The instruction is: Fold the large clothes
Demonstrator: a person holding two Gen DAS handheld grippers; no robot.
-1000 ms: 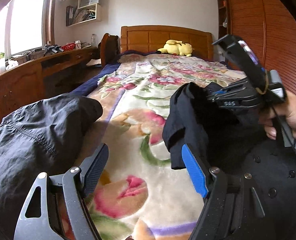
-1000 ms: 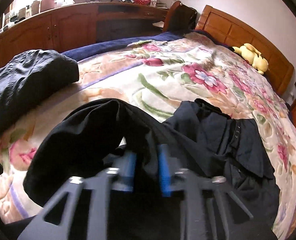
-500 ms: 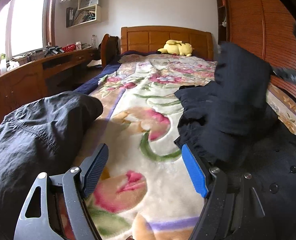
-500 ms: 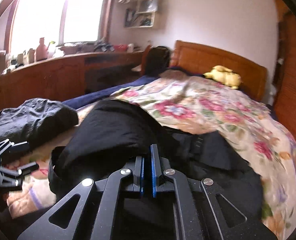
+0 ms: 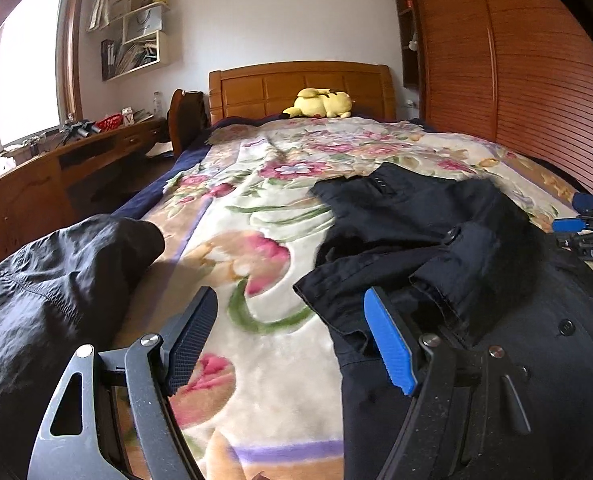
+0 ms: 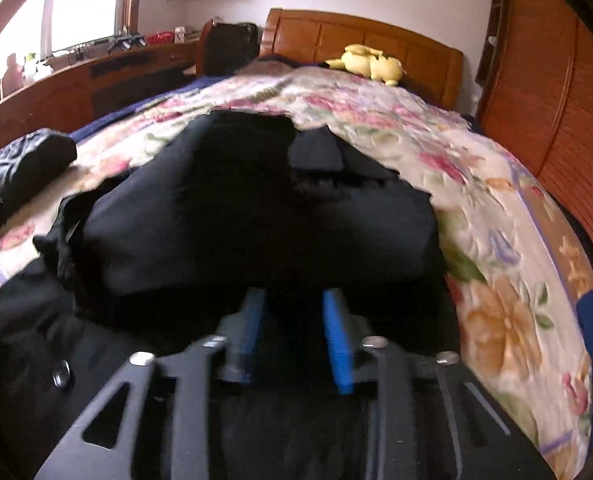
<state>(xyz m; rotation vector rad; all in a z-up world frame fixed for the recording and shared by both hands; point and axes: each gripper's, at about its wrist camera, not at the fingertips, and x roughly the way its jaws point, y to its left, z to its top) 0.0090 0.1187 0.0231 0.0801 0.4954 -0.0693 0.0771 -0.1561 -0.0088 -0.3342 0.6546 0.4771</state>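
Note:
A large black garment with snap buttons (image 5: 456, 248) lies on the floral bedspread (image 5: 256, 208). A sleeve is folded across its body. It fills the middle of the right wrist view (image 6: 256, 208). My left gripper (image 5: 292, 332) is open and empty, low over the bedspread at the garment's left edge. My right gripper (image 6: 294, 320) is open just above the garment, with nothing between its blue pads. It also shows at the right edge of the left wrist view (image 5: 588, 224).
A second dark crumpled garment (image 5: 56, 280) lies at the bed's left edge, also in the right wrist view (image 6: 28, 160). A yellow plush toy (image 5: 320, 104) rests by the wooden headboard. A wooden desk (image 5: 36, 176) runs along the left, a wardrobe (image 5: 516, 80) on the right.
My right gripper carried the sleeve across the garment, lowered it and opened, letting it go. The sleeve now lies flat. My left gripper stayed open and barely moved.

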